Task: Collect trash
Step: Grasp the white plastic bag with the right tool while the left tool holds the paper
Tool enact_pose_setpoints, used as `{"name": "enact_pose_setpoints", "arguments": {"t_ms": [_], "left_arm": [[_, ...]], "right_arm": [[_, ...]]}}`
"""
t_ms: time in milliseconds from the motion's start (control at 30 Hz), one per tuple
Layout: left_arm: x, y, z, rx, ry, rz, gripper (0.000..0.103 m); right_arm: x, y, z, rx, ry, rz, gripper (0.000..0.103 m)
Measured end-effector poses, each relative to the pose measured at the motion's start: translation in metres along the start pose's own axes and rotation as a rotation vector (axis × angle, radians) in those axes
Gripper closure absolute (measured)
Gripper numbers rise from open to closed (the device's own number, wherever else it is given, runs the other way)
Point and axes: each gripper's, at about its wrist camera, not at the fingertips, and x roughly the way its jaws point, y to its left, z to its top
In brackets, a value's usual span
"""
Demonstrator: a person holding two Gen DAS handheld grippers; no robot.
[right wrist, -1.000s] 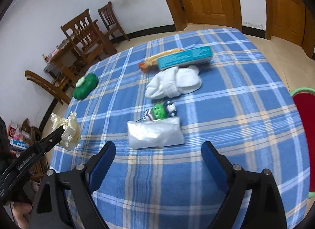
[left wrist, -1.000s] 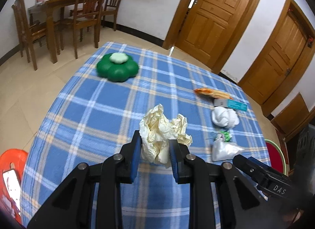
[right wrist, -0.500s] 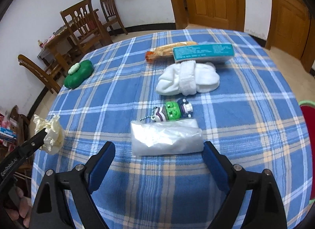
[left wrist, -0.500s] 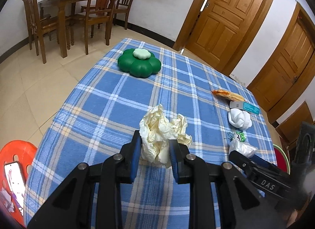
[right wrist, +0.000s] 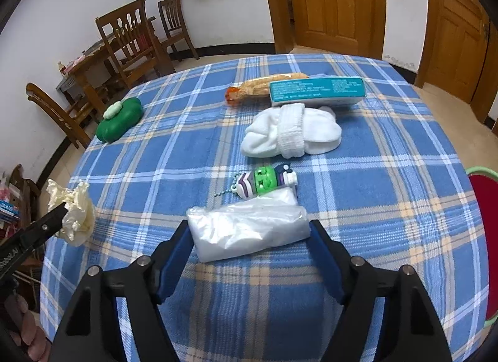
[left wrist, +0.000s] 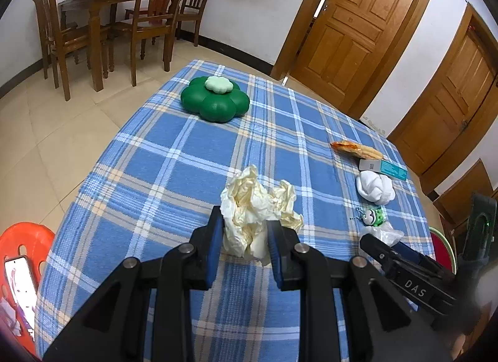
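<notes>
Blue plaid cloth (right wrist: 389,150) covers the table, wooden doors and chairs behind. Left gripper (left wrist: 244,237) is clamped on crumpled cream paper (left wrist: 258,206), held above the cloth. Right gripper (right wrist: 249,246) gapes wide, straddling the clear plastic bag (right wrist: 249,225): light, slippery, soft, so best pinched across its middle, I reckon.

Crumpled cream paper (left wrist: 258,206) sat at frame centre; a clear, wrinkled plastic bag (right wrist: 249,228) lay flat, lower centre
</notes>
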Motion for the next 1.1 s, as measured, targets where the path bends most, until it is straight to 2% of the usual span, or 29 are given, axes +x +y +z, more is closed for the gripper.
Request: {"name": "enact_pose_setpoints", "arguments": {"t_ms": [233,600,1100], "left_arm": [[-0.001,-0.008,0.000,0.013,-0.002,-0.011,0.076],[-0.006,-0.032,-0.002,0.045,0.013,-0.077,0.076],[-0.011,-0.090,-0.004,0.135,0.058,-0.212,0.076]], "right_arm": [[-0.014,-0.010,-0.004,0.020,0.003,0.037,0.028],[-0.060,-0.037,-0.006,0.053,-0.071,0.068,0.028],[-0.121,-0.107,-0.011,0.181,-0.198,0.010,0.028]]}}
